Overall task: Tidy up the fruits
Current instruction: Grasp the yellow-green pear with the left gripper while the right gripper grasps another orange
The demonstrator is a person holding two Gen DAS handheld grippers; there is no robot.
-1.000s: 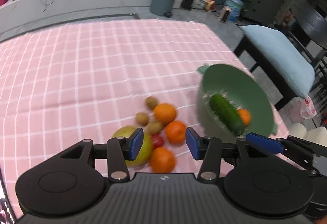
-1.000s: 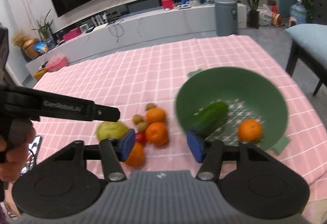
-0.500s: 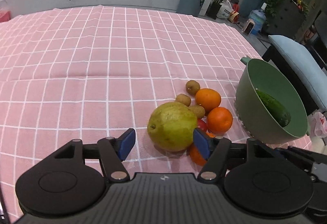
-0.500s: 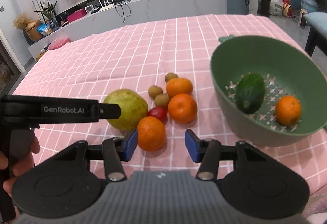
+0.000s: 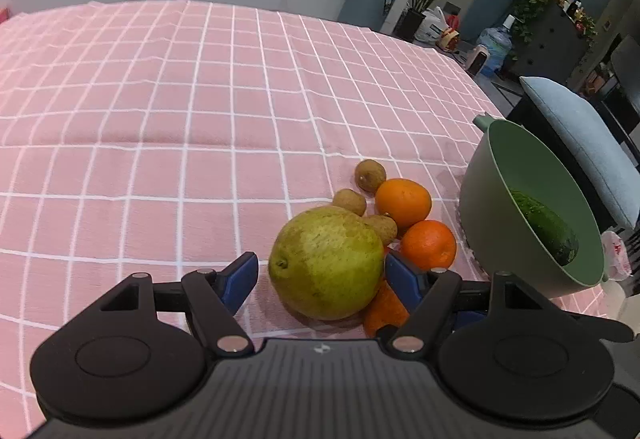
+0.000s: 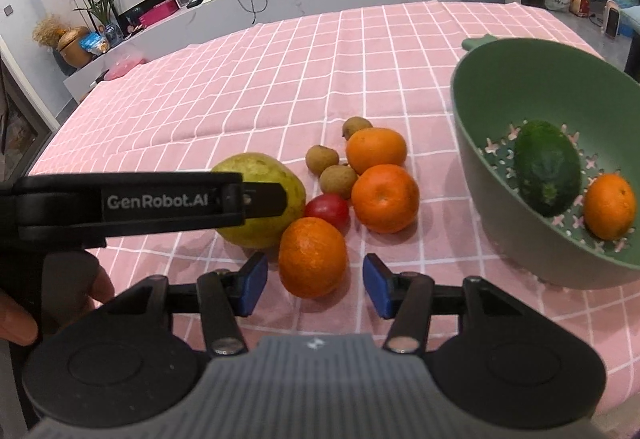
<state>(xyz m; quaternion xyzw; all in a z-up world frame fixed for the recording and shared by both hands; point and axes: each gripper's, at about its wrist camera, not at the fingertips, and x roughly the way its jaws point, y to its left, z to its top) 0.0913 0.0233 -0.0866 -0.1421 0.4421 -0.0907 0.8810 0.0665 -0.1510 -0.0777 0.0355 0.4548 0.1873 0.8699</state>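
A large yellow-green pear (image 5: 326,263) lies on the pink checked cloth between the blue pads of my left gripper (image 5: 320,279). Its jaws are opening and neither pad presses on the pear. My right gripper (image 6: 316,285) stands open, its pads on either side of the near orange (image 6: 312,257) without touching it. Two more oranges (image 6: 386,199), a small red fruit (image 6: 327,209) and three little brown fruits (image 6: 322,159) cluster behind. To the right, the green bowl (image 6: 480,159) holds a cucumber (image 6: 546,167) and an orange (image 6: 610,207).
The left gripper's black body (image 6: 152,203) crosses in front of the pear in the right wrist view, with a hand (image 6: 16,319) below it. The bowl sits near the table's right edge, beside a chair with a blue cushion (image 5: 580,143). Pink cloth (image 5: 200,119) stretches far and left.
Both grippers have sunk toward the fruit pile. The left jaws widened and now flank the pear. The right gripper came in on the near orange, its jaws unchanged.
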